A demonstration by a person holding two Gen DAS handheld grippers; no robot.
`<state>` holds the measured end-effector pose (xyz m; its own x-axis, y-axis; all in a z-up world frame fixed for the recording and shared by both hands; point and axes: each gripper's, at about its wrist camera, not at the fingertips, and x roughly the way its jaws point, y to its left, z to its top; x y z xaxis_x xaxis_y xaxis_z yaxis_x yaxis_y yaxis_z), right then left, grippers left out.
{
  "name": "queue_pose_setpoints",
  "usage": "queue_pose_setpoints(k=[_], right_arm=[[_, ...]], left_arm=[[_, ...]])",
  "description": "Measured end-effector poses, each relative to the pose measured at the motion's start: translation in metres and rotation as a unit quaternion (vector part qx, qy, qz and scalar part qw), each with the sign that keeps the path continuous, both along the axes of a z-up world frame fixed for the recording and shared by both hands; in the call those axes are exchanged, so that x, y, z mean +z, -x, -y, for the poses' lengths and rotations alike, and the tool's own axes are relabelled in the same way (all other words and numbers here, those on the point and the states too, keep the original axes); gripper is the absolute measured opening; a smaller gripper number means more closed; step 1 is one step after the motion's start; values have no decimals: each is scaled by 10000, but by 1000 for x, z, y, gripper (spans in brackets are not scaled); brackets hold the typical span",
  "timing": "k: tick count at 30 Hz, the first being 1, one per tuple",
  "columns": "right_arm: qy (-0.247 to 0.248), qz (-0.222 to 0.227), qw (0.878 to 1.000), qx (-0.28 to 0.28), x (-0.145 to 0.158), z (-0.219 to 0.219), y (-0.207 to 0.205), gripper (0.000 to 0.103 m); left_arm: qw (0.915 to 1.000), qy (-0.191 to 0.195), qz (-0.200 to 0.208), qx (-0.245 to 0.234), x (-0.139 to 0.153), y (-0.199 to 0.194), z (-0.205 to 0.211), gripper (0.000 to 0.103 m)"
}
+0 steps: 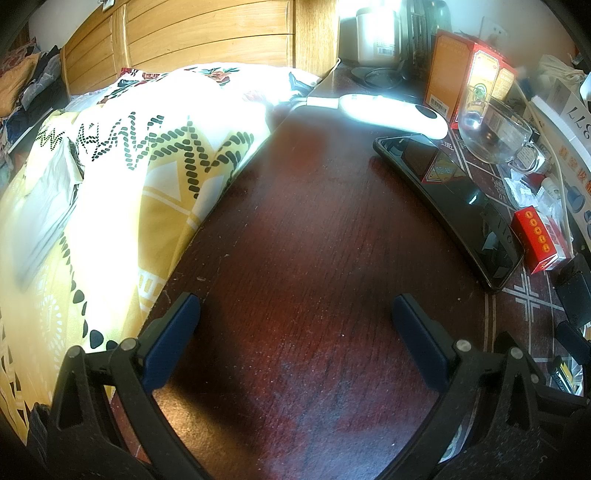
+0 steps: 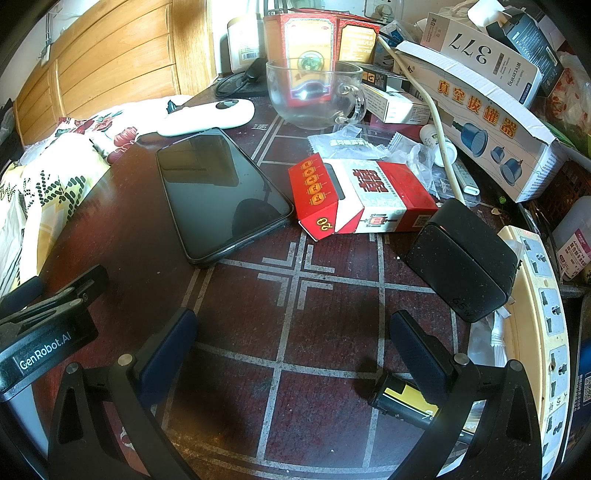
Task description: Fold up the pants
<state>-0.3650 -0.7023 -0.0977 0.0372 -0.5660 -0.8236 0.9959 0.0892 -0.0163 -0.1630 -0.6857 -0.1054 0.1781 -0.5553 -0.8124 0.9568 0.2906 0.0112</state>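
Observation:
A pale grey folded garment (image 1: pixel 44 210) lies on the yellow patterned bedding (image 1: pixel 122 206) at the left of the left wrist view; I cannot tell whether it is the pants. My left gripper (image 1: pixel 295 332) hovers open over bare dark red tabletop (image 1: pixel 295 229), right of the bedding, with nothing between its blue pads (image 1: pixel 173 339). My right gripper (image 2: pixel 291 350) is open too, above the white-lined part of the table (image 2: pixel 295 277), and holds nothing. The left gripper's black body (image 2: pixel 48 325) shows at the left edge of the right wrist view. No pants appear in the right wrist view.
On the table lie a black phone (image 2: pixel 221 192), a red cigarette pack (image 2: pixel 354 199), a glass cup (image 2: pixel 314 96), a white handheld device (image 2: pixel 207 118), a black charger (image 2: pixel 461 258), a power strip (image 2: pixel 543 332) and stacked boxes (image 2: pixel 480 92). A wooden headboard (image 1: pixel 207 33) stands behind the bed.

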Motion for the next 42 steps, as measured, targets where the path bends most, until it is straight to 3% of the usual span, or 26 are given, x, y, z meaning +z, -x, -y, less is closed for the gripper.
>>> queue_pose_setpoints(k=[42], right_arm=[[-7, -3, 10000, 3, 0, 0, 0, 103]], left_arm=[[10000, 13, -1, -6, 0, 0, 1, 103]])
